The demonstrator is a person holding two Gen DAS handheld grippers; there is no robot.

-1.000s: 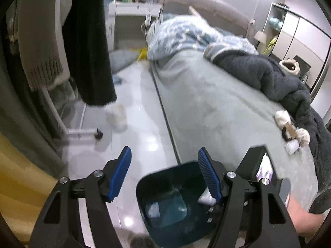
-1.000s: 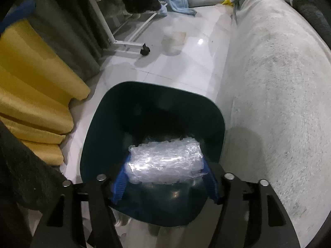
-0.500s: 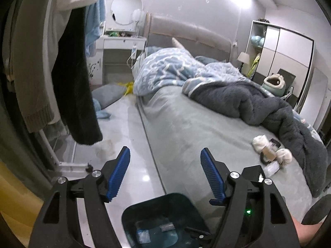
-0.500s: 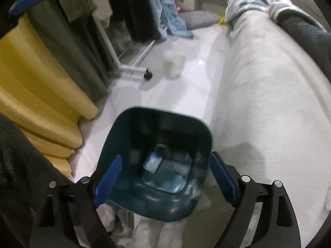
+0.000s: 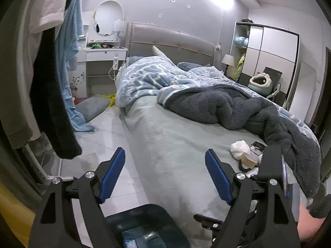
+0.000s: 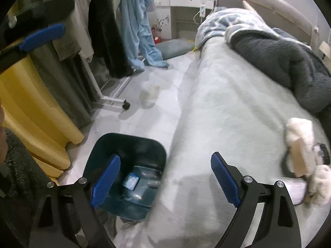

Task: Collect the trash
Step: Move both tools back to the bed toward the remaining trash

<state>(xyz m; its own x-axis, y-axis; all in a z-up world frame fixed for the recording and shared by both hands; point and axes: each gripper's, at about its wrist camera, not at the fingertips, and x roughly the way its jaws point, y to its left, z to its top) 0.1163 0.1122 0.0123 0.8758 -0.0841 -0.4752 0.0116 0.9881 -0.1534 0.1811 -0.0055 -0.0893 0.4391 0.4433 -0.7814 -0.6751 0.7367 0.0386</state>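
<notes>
A dark teal trash bin (image 6: 103, 150) stands on the floor beside the bed, with bubble wrap and a small blue packet (image 6: 130, 181) inside; its rim also shows in the left wrist view (image 5: 144, 208). My right gripper (image 6: 165, 179) is open and empty, above the bin's right edge and the bed. My left gripper (image 5: 165, 173) is open and empty, above the bed's edge. A pile of trash lies on the grey sheet at the right: white crumpled tissue (image 6: 300, 128), a cardboard piece (image 6: 299, 157) and dark wrappers; the pile also shows in the left wrist view (image 5: 242, 150).
A dark fleece blanket (image 5: 238, 107) and a blue quilt (image 5: 149, 76) lie on the bed. A clothes rack with hanging garments (image 6: 109, 31) and its wheeled foot (image 6: 126, 105) stands at the left. Yellow cushions (image 6: 31, 111) lie beside the bin. A clear cup (image 6: 150, 95) sits on the floor.
My right gripper opened and dropped the bubble wrap into the bin, then swung right over the bed. My left gripper tilted up from the bin towards the bed.
</notes>
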